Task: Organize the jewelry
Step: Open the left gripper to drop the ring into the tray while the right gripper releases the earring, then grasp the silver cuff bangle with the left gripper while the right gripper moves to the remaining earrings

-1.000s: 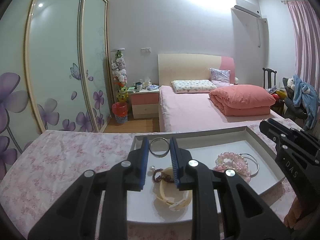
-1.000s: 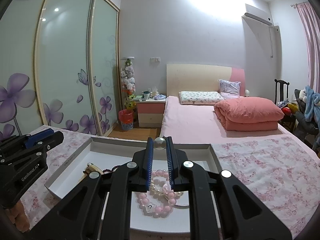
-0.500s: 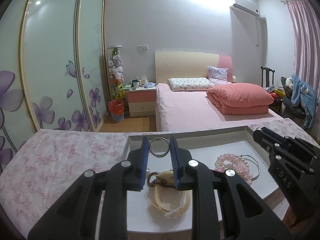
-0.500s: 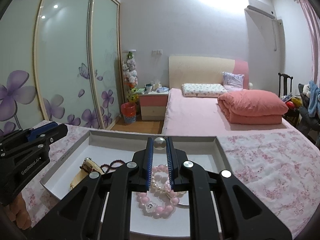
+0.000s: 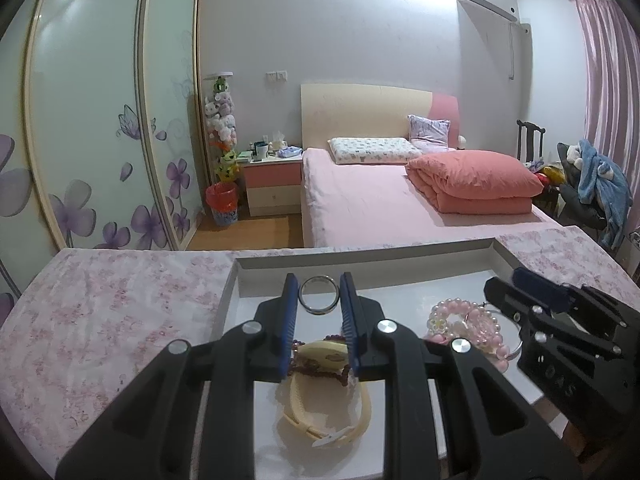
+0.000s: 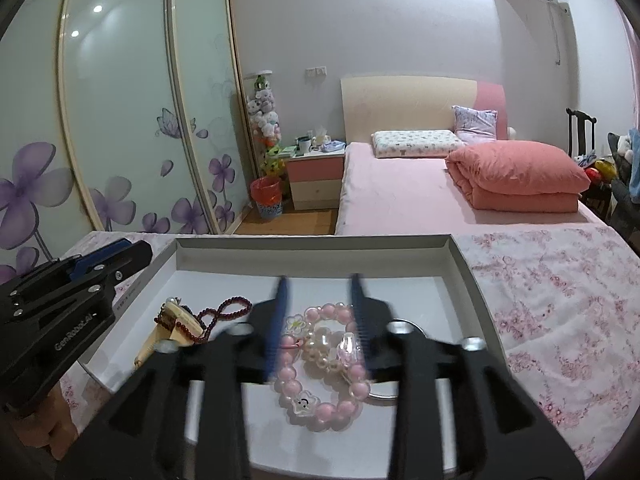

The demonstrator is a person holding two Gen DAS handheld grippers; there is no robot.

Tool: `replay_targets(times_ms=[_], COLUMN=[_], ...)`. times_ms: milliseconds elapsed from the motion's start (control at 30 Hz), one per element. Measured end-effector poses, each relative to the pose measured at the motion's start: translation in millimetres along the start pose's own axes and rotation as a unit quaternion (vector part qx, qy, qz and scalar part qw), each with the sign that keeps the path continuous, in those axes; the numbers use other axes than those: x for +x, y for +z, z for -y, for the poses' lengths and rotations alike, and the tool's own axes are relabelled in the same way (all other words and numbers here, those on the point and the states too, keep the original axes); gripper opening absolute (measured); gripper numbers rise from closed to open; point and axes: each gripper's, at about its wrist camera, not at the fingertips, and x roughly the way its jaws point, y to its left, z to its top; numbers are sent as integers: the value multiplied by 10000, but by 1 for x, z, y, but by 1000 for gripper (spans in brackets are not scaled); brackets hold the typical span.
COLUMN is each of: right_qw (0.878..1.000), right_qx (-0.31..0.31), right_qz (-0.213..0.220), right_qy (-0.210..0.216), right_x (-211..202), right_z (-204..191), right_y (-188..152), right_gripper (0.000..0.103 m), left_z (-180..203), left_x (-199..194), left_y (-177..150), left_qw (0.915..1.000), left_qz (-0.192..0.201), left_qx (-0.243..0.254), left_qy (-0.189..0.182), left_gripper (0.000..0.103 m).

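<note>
Pinching a plain silver metal ring (image 5: 319,300) upright between its blue-padded tips, the left gripper (image 5: 319,300) hangs over the far part of a shallow white cardboard box (image 5: 400,258). Below and behind those tips, on the box floor, lie a cream strap-like bracelet (image 5: 320,420) and a dark red bead string (image 6: 224,312), tangled together. The right gripper (image 6: 318,316) is opening, its blurred jaws apart with nothing pressed between them; under them rests a heap of pink bead bracelets (image 6: 316,360) with flower charms, pearly beads and a thin silver bangle (image 6: 380,394) poking out beside it. Each gripper shows at the edge of the other's view, close together over the box. The box sits on a pink floral cloth (image 5: 100,320). Beyond stand a pink bed (image 5: 380,200) with a folded salmon quilt (image 5: 476,186), a bedside cabinet (image 5: 272,184), and flower-printed sliding wardrobe doors (image 5: 100,120).
</note>
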Motion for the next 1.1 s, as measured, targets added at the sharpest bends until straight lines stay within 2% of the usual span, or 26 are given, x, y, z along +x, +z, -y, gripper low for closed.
replay_targets(times_ms=[233,633,933,1100], right_qw=[10000,10000,9999,9997], right_qx=[58,8,-130,-211], right_qz=[21,14,56,54], right_qy=[-8,-69,-98,-72], right_x=[-2,-4,-31,-52], right_z=[4,6,2,0], right_y=[0,0,-2,-9], right_gripper=[43,43,43,43], left_z=[1,-7,-36,-40], left_x=[8,5,-38,-68], left_y=[0,-1,-15,-39], left_qw=[9999,9999,9998,9996], left_qz=[-97,-86,-112,-269], left_qx=[-25,-111,-148,-21], left_qy=[-28,25,89,-122], left_gripper=[30,30,33,33])
